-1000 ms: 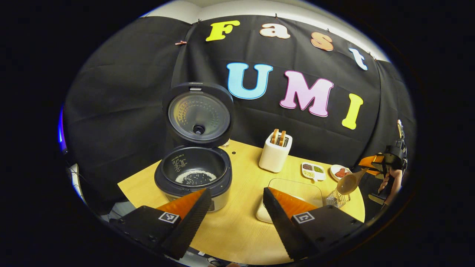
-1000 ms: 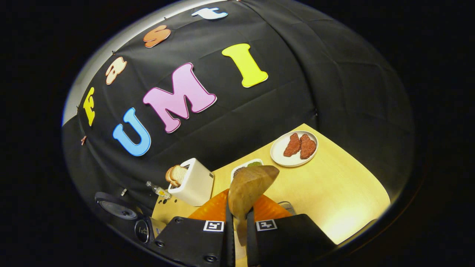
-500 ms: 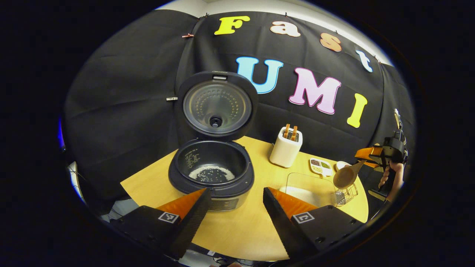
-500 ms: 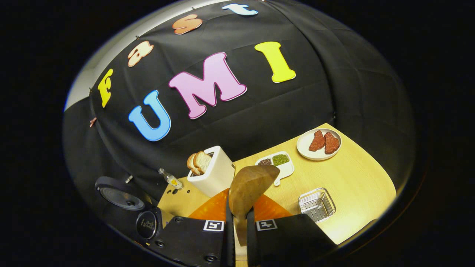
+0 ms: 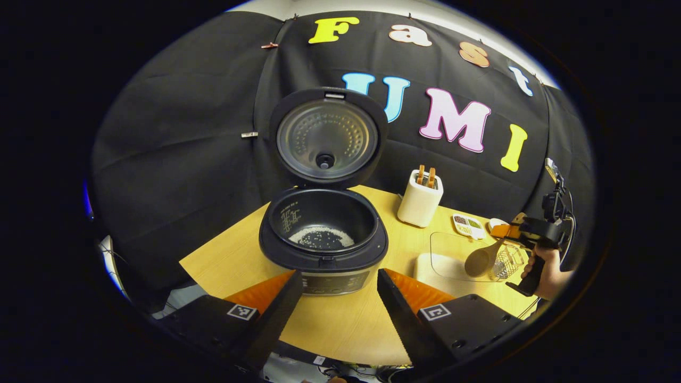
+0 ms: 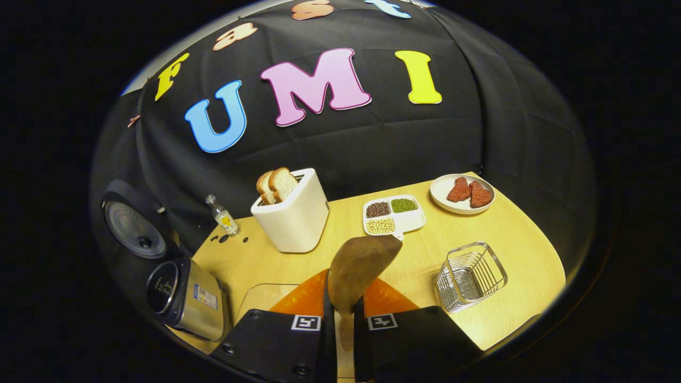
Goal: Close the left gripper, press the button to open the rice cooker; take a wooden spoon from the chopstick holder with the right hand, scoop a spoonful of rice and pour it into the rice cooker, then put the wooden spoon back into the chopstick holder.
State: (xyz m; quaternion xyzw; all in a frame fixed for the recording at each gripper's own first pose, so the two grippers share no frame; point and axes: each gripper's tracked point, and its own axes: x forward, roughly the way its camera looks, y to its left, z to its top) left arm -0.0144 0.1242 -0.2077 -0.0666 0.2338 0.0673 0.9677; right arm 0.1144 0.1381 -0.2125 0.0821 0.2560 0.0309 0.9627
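Wooden spoon point(image 6: 357, 266) sits clamped by its handle in the right gripper point(image 6: 340, 330), bowl apparently empty and, unlike a second ago, swung down toward the holder point(image 6: 469, 275) at 3 o'clock: return comes next. Left gripper point(image 5: 335, 303), fingers spread, has backed off the open cooker point(image 5: 323, 234) at 12.

A black cloth wall point(image 6: 372, 143) hangs creased behind a pale wooden table point(image 6: 479, 244), curving round its far side. Above the cloth runs a strip of white wall point(image 5: 372, 5). Light glares on the table's right edge.
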